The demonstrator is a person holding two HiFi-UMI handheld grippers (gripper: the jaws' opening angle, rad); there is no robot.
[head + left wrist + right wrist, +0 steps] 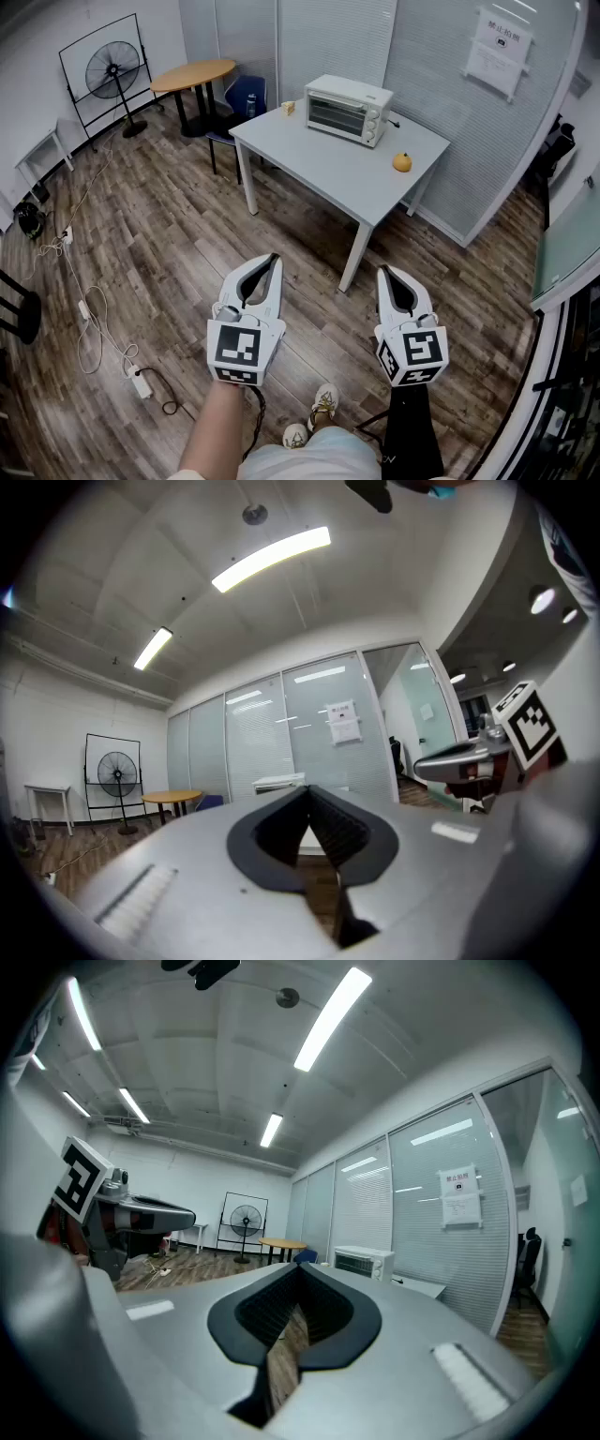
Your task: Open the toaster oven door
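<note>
Jaws closed tip to tip and holding nothing on both sides: the left gripper [309, 791] and the right gripper [298, 1267] each show their dark ribbed pads meeting at the front, with only floor visible through the gap behind. In the head view both are held low over the wood-plank floor [159, 244], well short of the white rectangular worktop [349, 173], so the task looks not yet begun; this is the approach. The white boxy toaster oven [347, 110] sits at the far edge of that worktop, its glass door [331, 116] facing near and left and apparently shut; the handle is too small to make out. A small orange fruit [402, 162] lies on the worktop to the oven's right, well apart from it. The next move calls for walking up to the worktop, parting one pair of jaws, and bringing them to the door's top edge, perhaps with the other gripper steadying the oven's body.
</note>
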